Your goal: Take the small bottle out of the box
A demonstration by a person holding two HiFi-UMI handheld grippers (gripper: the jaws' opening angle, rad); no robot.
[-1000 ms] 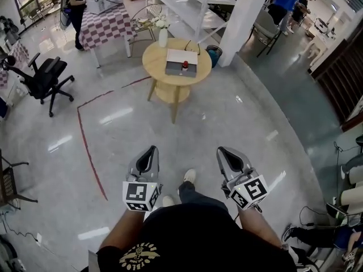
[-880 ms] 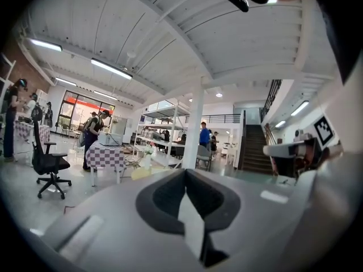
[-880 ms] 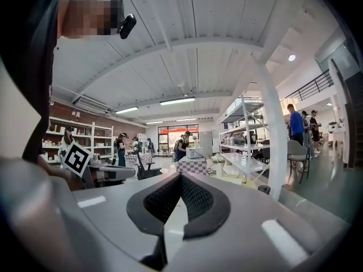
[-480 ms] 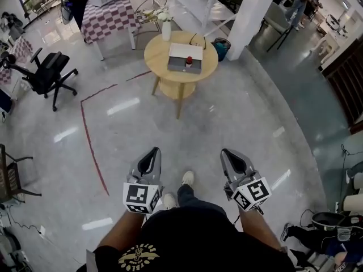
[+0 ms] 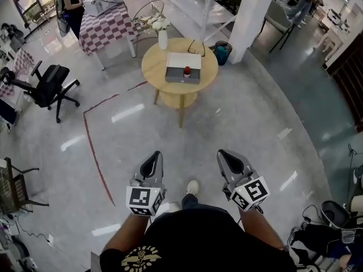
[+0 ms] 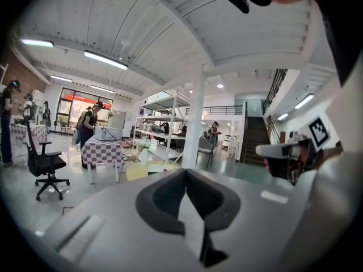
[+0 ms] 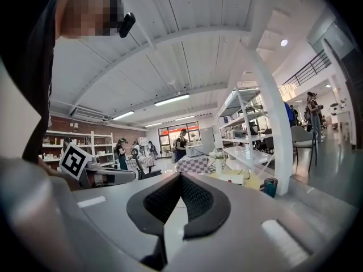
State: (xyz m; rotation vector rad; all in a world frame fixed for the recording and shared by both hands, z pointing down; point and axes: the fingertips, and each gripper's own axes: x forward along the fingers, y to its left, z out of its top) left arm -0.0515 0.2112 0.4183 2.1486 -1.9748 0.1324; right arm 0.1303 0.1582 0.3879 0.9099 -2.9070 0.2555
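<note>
1. closer than a second ago: the round surface point(image 5: 153, 67) looks a little larger in the head view. both tongs have come forward with the person over the bare floor point(image 5: 244, 112).
2. the small bottle point(image 5: 186, 70), red-capped, stands at the box point(image 5: 173, 75) and has not been taken out. how deep it sits in the box is too small to tell.
3. the box lies at the middle of the surface, at 12 o'clock from the person and well apart from both tongs. a white vase point(image 5: 163, 38) with flowers stands at its 11 o'clock.
4. the left tongs point(image 5: 152, 155) are clenched, pads together with nothing between them, as the left gripper view point(image 6: 184, 177) shows.
5. the right tongs point(image 5: 228, 154) are also clenched and empty, as the right gripper view point(image 7: 180, 180) shows.
6. progress, as i judge it: only the approach is under way. still to do: reach the surface, release one pair of tongs, close on the bottle and lift it clear of the box.
7. farther out, a red line point(image 5: 91, 146) runs along the floor at 10 o'clock.
</note>
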